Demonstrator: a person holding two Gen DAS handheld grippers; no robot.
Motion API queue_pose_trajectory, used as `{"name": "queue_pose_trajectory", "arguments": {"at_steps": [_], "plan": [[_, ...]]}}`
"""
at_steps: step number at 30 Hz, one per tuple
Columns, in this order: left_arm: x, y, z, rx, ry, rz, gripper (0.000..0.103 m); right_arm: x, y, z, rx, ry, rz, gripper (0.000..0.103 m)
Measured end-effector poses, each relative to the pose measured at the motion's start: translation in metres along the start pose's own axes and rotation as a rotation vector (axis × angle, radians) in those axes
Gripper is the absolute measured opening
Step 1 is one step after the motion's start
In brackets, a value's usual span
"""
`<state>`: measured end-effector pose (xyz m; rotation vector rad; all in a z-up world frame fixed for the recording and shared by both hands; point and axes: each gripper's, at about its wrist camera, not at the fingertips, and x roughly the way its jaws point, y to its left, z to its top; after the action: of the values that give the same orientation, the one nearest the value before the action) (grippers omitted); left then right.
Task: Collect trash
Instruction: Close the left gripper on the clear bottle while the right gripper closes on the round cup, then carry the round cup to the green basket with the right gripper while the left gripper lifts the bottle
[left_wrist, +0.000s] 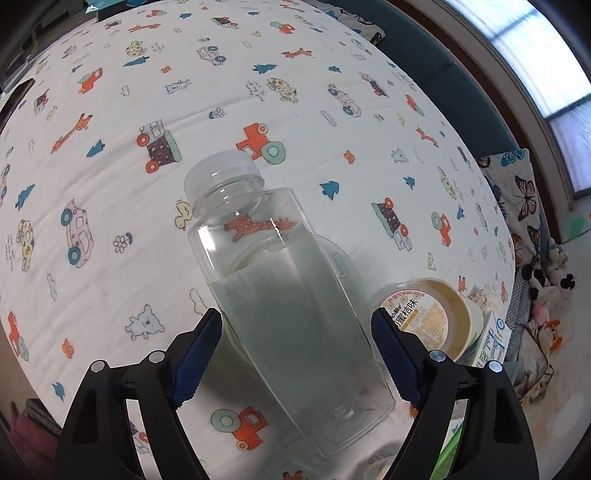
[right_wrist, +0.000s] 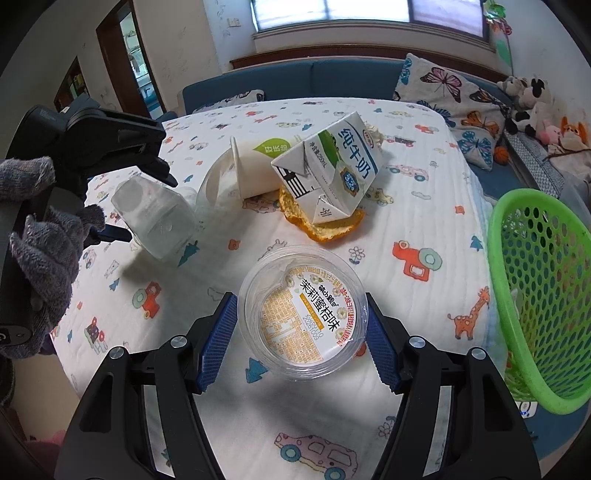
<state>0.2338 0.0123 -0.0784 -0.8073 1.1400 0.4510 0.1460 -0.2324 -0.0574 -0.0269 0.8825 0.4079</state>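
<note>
Blue-padded fingers of the right hand-held gripper (right_wrist: 301, 345) pinch a clear plastic cup (right_wrist: 303, 314) by its sides, its printed foil lid facing up, just above the cartoon-print cloth of the worktop (right_wrist: 417, 236). One clear bottle (left_wrist: 284, 295) with a white cap lies tilted between the spread fingers of the left hand-held gripper (left_wrist: 295, 350), both pads standing clear of its walls; a grey-gloved hand (right_wrist: 44, 236) holds that tool. Beyond the cup, one milk carton (right_wrist: 332, 173) leans on one piece of orange peel (right_wrist: 321, 229), touching one toppled paper cup (right_wrist: 247, 173), beside it one clear dome lid (right_wrist: 218, 181). One green mesh basket (right_wrist: 535, 295) sits at the worktop's right edge, near the held cup, with bare cloth between them. Open cloth stretches past the bottle toward the far edge, where a blue sofa (right_wrist: 332, 79), one butterfly-print cushion (right_wrist: 450, 107) and several plush toys (right_wrist: 532, 99) line the wall.
</note>
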Motion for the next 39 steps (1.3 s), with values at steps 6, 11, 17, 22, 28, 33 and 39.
{"name": "queue_pose_trajectory", "arguments": {"at_steps": [6,11,17,22,28,33,39], "plan": [[0.001,0.001,0.001,0.003,-0.004,-0.005,0.076,0.001,-0.001,-0.001,0.005,0.003,-0.001,0.067],[0.000,0.006,0.002,0.026,-0.003,-0.053,0.069,-0.001,0.000,-0.002,0.003,-0.001,-0.004,0.067],[-0.009,0.010,-0.003,0.138,0.021,-0.116,0.066,-0.010,-0.002,-0.001,0.011,-0.016,-0.015,0.067],[-0.025,0.014,-0.005,0.263,0.025,-0.166,0.064,-0.018,-0.011,-0.001,0.041,-0.029,-0.022,0.067],[-0.048,0.019,-0.010,0.408,0.003,-0.217,0.063,-0.026,-0.024,-0.001,0.087,-0.037,-0.032,0.067],[-0.058,0.024,-0.015,0.474,0.002,-0.260,0.061,-0.033,-0.031,-0.001,0.109,-0.047,-0.047,0.067],[-0.061,0.027,-0.025,0.544,0.014,-0.293,0.061,-0.042,-0.039,-0.001,0.128,-0.063,-0.066,0.067]]}}
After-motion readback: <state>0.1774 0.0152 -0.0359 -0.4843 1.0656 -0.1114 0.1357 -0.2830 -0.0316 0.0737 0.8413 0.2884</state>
